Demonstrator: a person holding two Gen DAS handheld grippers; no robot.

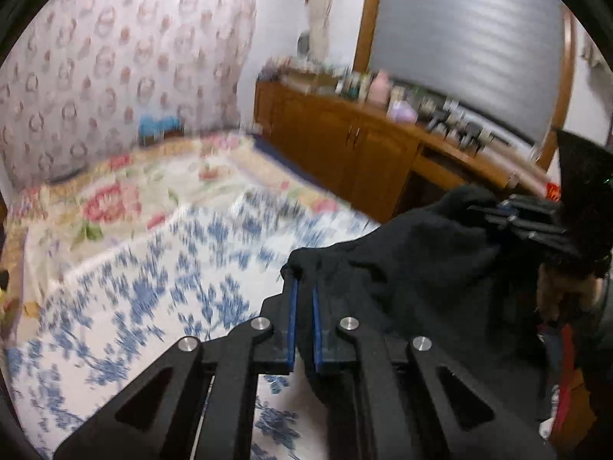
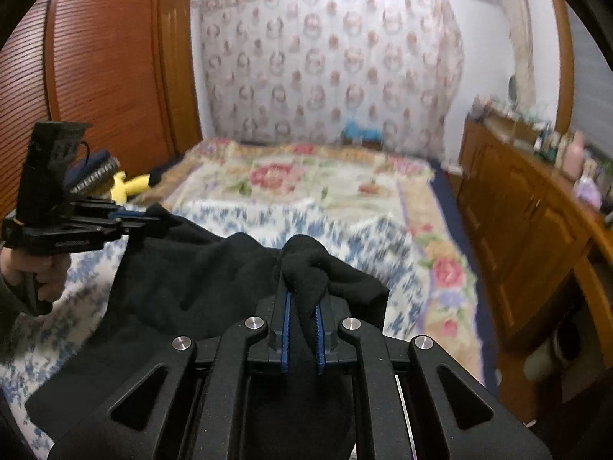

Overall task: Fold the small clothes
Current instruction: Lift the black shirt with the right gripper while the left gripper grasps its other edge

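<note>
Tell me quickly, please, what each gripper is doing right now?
Left gripper: closed on the black garment.
Right gripper: closed on the same garment.

We see both views under soft, even indoor light with no hard shadows or glare, and the black garment reads as a near featureless dark mass. Motion blur smears the blue-patterned bedspread and the cabinet with the items on it, while the gripper fingers up close stay sharp. Fisheye distortion bends straight lines at the rims, and the corners fall to black.
</note>
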